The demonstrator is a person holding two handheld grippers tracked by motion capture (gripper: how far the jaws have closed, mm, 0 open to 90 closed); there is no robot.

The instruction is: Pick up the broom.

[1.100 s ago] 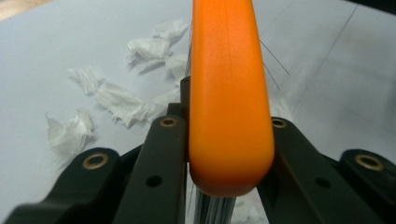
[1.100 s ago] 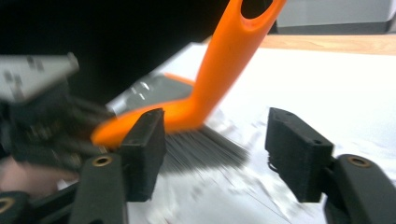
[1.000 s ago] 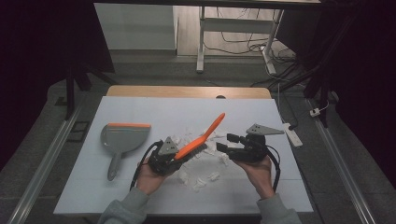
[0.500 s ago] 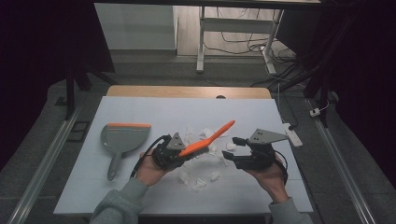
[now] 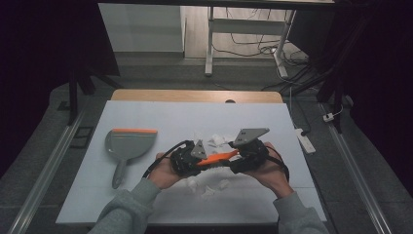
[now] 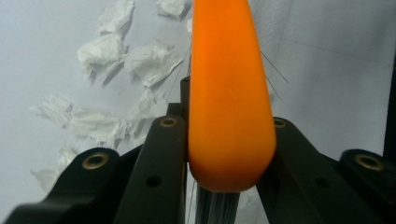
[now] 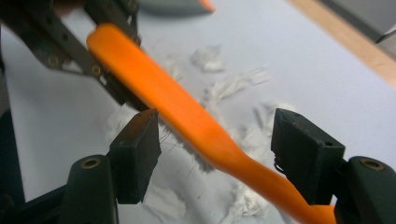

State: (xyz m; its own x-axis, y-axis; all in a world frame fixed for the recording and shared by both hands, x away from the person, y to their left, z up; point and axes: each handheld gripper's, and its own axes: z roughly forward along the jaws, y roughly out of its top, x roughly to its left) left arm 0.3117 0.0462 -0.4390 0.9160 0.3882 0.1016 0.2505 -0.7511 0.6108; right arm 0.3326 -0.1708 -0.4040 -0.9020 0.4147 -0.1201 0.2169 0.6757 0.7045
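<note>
no readable text, labels, numbers or signs anywhere

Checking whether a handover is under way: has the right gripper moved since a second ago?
Yes. In the high view the right gripper has shifted left, away from the table's right edge, closing on the orange brush that the left gripper holds.

The room is dim, its sides falling into near black at 9 and 3 o'clock. A pale tabletop (image 5: 160, 122) with a wooden far edge (image 5: 195, 95) stands on grey floor (image 5: 44, 146). At 12 o'clock a white table frame (image 5: 210, 44) rises over tangled cables (image 5: 253, 44) on wooden flooring. A power strip (image 5: 305, 139) lies at 3 o'clock, near a metal rail (image 5: 358, 175).
</note>
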